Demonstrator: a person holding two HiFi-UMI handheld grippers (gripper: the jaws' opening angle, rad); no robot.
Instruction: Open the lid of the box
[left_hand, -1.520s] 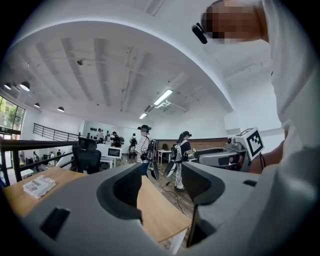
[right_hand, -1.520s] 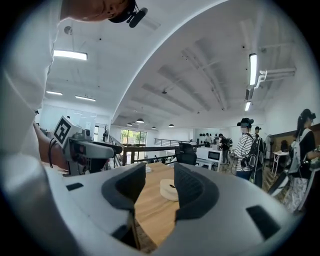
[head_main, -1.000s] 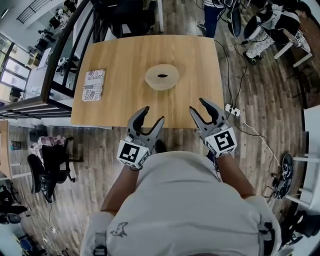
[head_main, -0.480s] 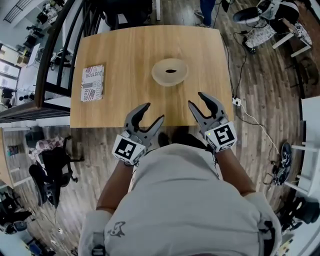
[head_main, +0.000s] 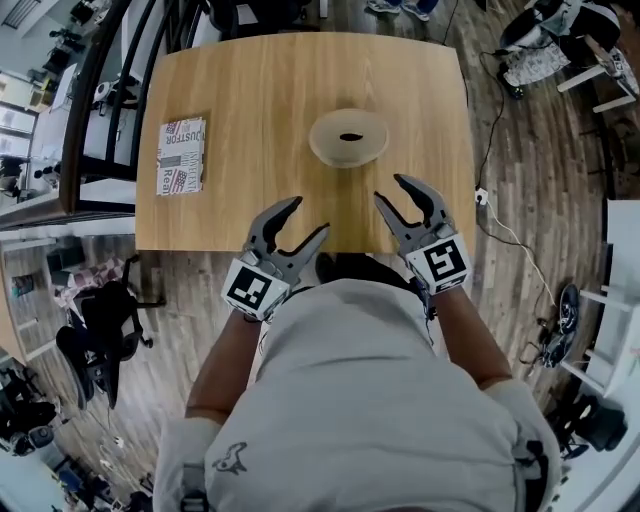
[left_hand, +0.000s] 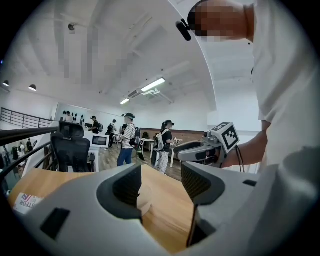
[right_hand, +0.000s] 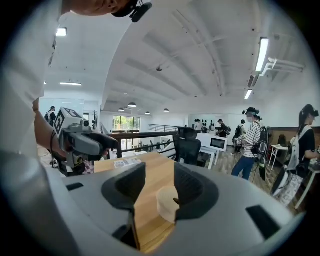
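Observation:
A round cream box (head_main: 348, 138) with a dark hole in its lid sits on the wooden table (head_main: 250, 90), right of centre. My left gripper (head_main: 308, 215) hangs over the table's near edge, open and empty, short of the box and to its left. Just right of it, my right gripper (head_main: 392, 190) is also open and empty, a little nearer the box. In the left gripper view a sliver of the box (left_hand: 143, 200) shows between the jaws of my left gripper (left_hand: 161, 182). In the right gripper view the box (right_hand: 167, 202) stands ahead of my right gripper (right_hand: 160, 187).
A printed flat packet (head_main: 182, 157) lies at the table's left side. A railing (head_main: 90, 110) runs along the left, with an office chair (head_main: 100, 320) below it. A power strip and cables (head_main: 482, 196) lie on the floor at the right. People stand far behind.
Both grippers have moved forward and lower, from the table's near edge to just over it. The table and box have come closer in the head view. Jaws unchanged.

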